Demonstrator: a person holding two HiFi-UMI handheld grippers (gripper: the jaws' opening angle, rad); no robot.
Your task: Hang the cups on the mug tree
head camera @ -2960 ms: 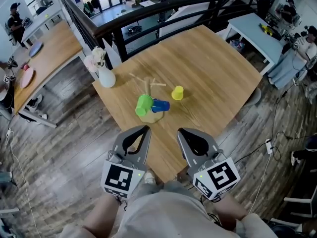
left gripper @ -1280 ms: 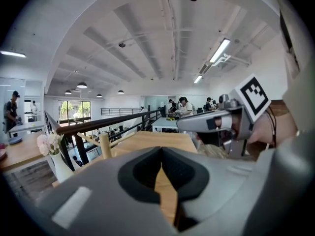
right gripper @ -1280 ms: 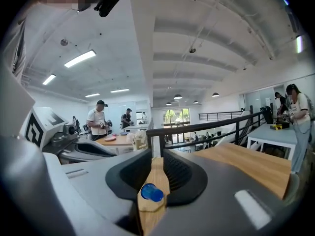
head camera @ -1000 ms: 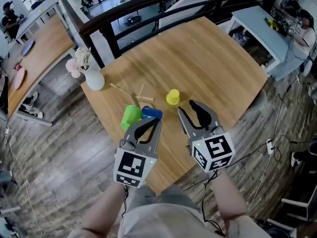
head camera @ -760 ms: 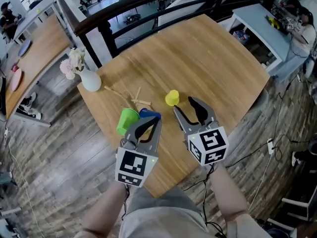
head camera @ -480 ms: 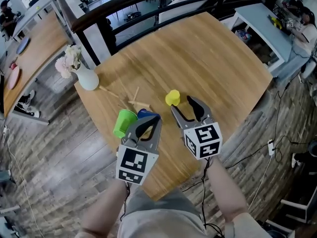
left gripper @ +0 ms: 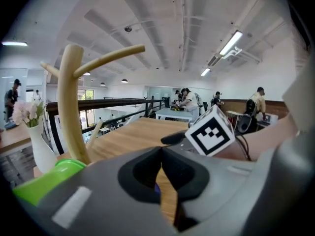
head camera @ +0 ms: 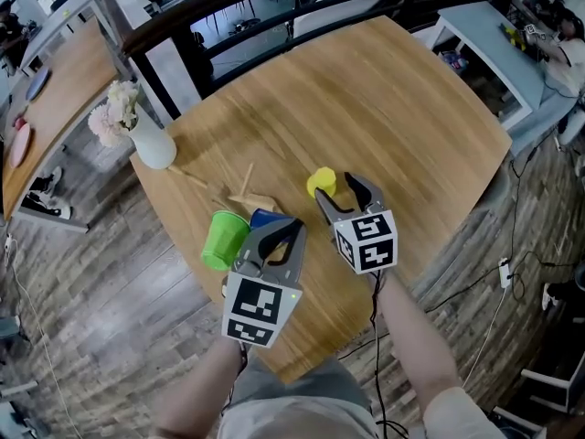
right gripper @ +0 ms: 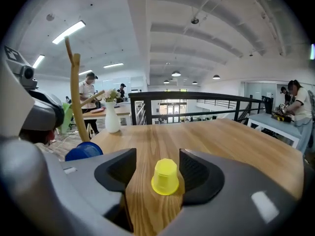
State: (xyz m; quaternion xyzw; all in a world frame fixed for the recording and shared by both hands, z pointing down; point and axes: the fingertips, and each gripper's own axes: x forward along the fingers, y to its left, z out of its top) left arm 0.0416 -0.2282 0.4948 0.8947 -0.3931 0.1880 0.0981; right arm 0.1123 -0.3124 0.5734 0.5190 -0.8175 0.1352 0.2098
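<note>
- Pale wooden bench [head camera: 393, 99], a white vase of flowers [head camera: 151, 146] at its corner.
- Dark railing [head camera: 196, 15] behind it.
- Grey plank floor [head camera: 91, 277].
- Light blue table [head camera: 477, 33] at right.
- Strip lights [left gripper: 231, 43] on white ceiling [left gripper: 162, 28].

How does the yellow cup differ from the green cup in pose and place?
The yellow cup stands upside down on the table; the green cup is tilted on its side. The yellow cup stands apart from the mug tree; the green cup sits at the tree, beside the blue cup. Both are plain, one-coloured cups.
</note>
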